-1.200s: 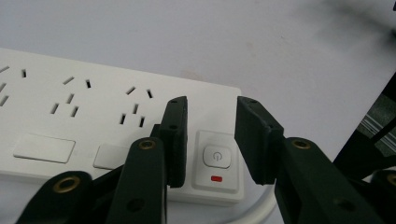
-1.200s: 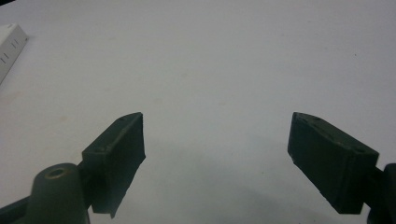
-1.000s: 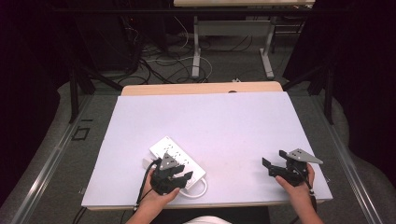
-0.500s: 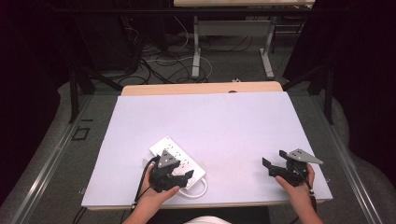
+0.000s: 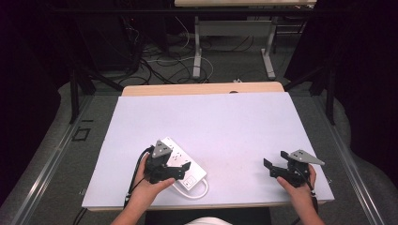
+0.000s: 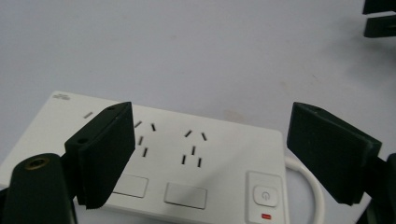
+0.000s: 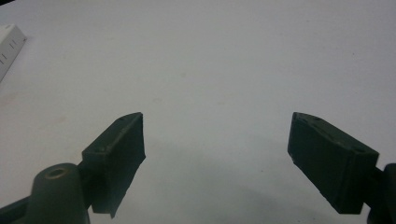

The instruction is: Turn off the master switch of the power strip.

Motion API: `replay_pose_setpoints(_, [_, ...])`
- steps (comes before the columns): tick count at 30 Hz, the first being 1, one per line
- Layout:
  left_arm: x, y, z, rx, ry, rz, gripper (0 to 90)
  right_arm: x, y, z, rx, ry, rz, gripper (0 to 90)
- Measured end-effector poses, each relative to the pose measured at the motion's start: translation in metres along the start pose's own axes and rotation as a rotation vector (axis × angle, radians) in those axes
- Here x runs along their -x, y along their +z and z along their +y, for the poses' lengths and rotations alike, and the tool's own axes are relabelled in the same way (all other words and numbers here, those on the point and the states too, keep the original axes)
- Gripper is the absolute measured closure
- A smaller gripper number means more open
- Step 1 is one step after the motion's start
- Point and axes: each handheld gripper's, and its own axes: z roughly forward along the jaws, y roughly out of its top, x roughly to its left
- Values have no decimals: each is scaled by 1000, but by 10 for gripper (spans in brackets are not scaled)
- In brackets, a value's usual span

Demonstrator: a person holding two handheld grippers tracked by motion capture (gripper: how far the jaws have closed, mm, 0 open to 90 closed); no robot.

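Left gripper [image 6: 210, 154] hovers over white power strip [image 5: 184, 161], jaws spread wide, gripping nothing. Power strip lies flat on white table [image 5: 225, 122] near front edge, left of centre; cord [image 5: 195, 191] loops beside it. Right gripper [image 5: 277, 169] well right of power strip, jaws spread, empty.

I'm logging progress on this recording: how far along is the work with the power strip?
Early. Nothing looks done: the power strip lies flat on the table, its white cord looped beside it. In hand: the left gripper hovers open over its switch end. Left: closing on it. The right gripper waits open over bare table.
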Motion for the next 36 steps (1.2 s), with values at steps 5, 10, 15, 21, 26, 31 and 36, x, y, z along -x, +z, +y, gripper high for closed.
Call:
replay_pose_setpoints(5, [-8,-4,2,31,-28,2,3,-1,0,0,8,3,1,179])
replay_pose_setpoints(10, [-19,-10,3,75,-77,-4,3,-1,0,0,9,5,3,179])
replay_pose_setpoints(15, [-28,-18,4,82,-105,38,3,-1,-1,0,6,4,-1,179])
replay_pose_setpoints(21, [-46,-26,2,104,-153,90,7,-1,0,0,11,12,-1,178])
replay_pose_setpoints(26, [-60,-33,-4,113,-194,129,12,-1,-1,0,7,17,-3,178])
replay_pose_setpoints(31, [-76,-41,-13,113,-230,181,14,-1,-1,0,14,11,-2,178])
replay_pose_setpoints(36, [-94,-49,-25,118,-277,225,15,0,-1,1,9,13,-13,178])
